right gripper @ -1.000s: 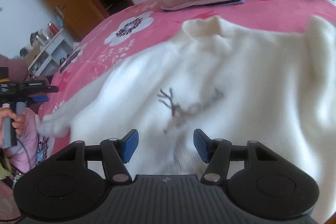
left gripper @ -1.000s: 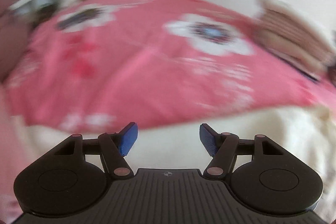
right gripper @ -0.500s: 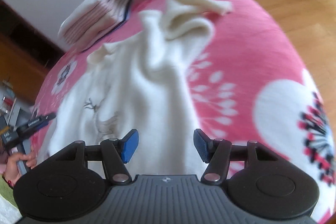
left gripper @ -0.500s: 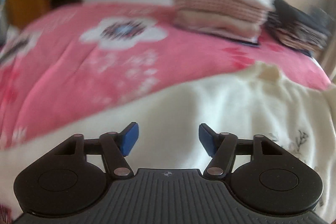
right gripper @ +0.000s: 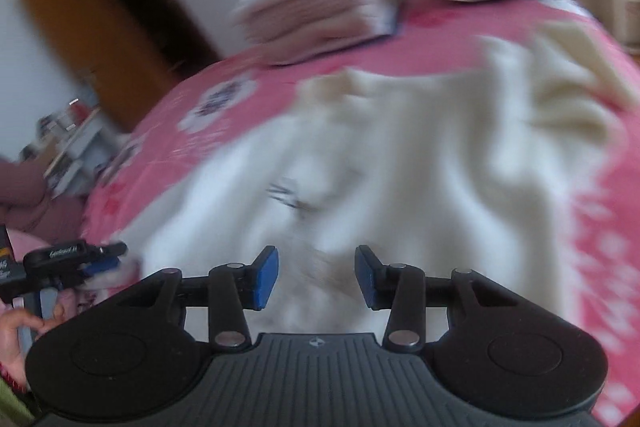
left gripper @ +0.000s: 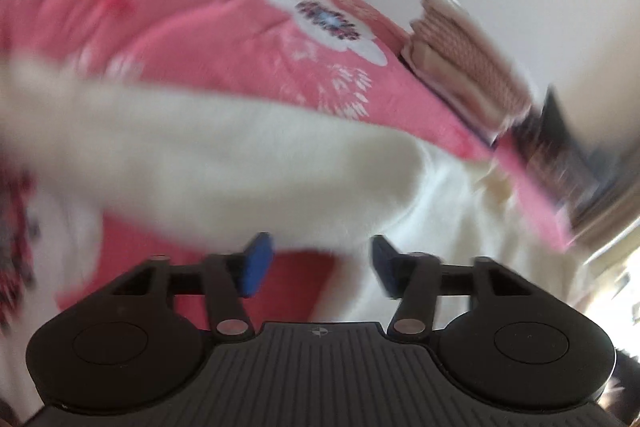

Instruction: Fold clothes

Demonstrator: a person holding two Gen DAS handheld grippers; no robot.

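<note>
Pink floral bed carries cream sweater, folded stacks.

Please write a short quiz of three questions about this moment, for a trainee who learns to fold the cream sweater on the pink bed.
1. True or false: the right hand-held gripper is shut on the cream sweater.
2. What lies under the sweater? A) pink floral bedspread B) wooden table
3. Fill in: beyond the sweater stand two ____ of folded clothes.

Key: 1 false; 2 A; 3 stacks.
</note>
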